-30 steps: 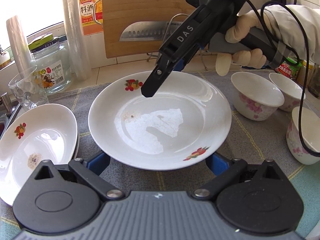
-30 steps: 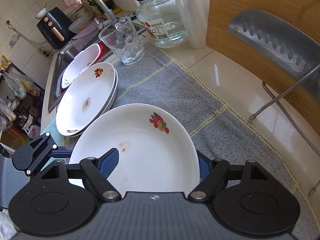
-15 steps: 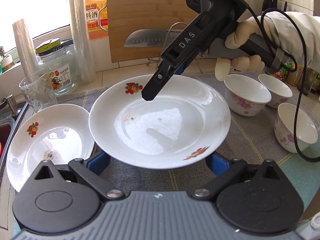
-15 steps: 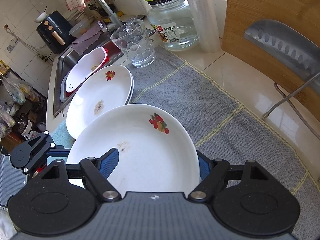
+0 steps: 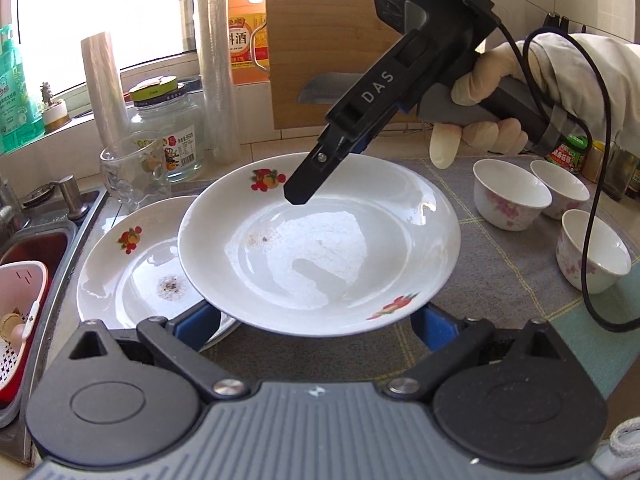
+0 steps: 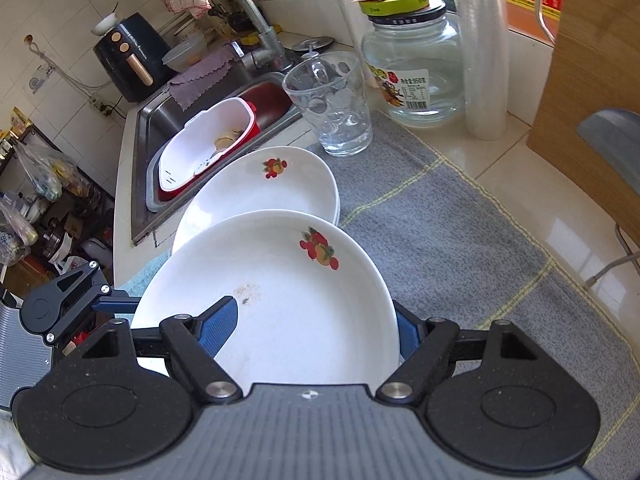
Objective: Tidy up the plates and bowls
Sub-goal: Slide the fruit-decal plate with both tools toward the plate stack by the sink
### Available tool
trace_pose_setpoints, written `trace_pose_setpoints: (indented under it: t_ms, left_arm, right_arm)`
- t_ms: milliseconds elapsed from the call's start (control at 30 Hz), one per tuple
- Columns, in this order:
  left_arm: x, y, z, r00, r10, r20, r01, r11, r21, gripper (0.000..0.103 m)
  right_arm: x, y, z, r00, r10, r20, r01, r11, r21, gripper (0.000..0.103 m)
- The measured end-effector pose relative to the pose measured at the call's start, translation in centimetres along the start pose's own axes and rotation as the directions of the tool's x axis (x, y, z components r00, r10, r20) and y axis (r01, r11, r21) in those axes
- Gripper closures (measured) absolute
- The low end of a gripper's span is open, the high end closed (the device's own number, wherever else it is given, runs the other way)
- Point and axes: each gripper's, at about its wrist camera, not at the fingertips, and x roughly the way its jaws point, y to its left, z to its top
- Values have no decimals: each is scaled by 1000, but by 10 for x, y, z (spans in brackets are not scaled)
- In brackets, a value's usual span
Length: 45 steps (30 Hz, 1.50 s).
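1. Hanging above the grey mat (image 5: 500, 280), the white fruit-print plate (image 5: 320, 248) overlaps the stacked plates (image 5: 136, 268) at the mat's sink-side edge.
2. Left gripper (image 5: 316, 320): blue pads under the plate's near rim; clamped or not, I cannot tell.
3. Right gripper (image 6: 316, 328) pinches the far rim, one finger (image 6: 218, 326) lying on the plate's face.
4. "DAS" reads along its body.
5. Three floral bowls (image 5: 512, 194) sit at the mat's opposite edge.
6. The orange bottle (image 5: 244, 40) shows "料酒".
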Motion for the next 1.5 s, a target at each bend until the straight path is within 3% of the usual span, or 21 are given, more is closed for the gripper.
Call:
trace_pose_setpoints:
  t_ms: [567,1500]
  left_arm:
    - [-20,55,-21,997,80,-13,-81,994,-68,2]
    - [-13,93,-23,1000,16,-27,-18,997,-79,2]
  right_arm:
    - [61,41,49,998,48,-46,-51,997,-65,19]
    - [96,39,59,996,-29,-86,29,1000,-2,19]
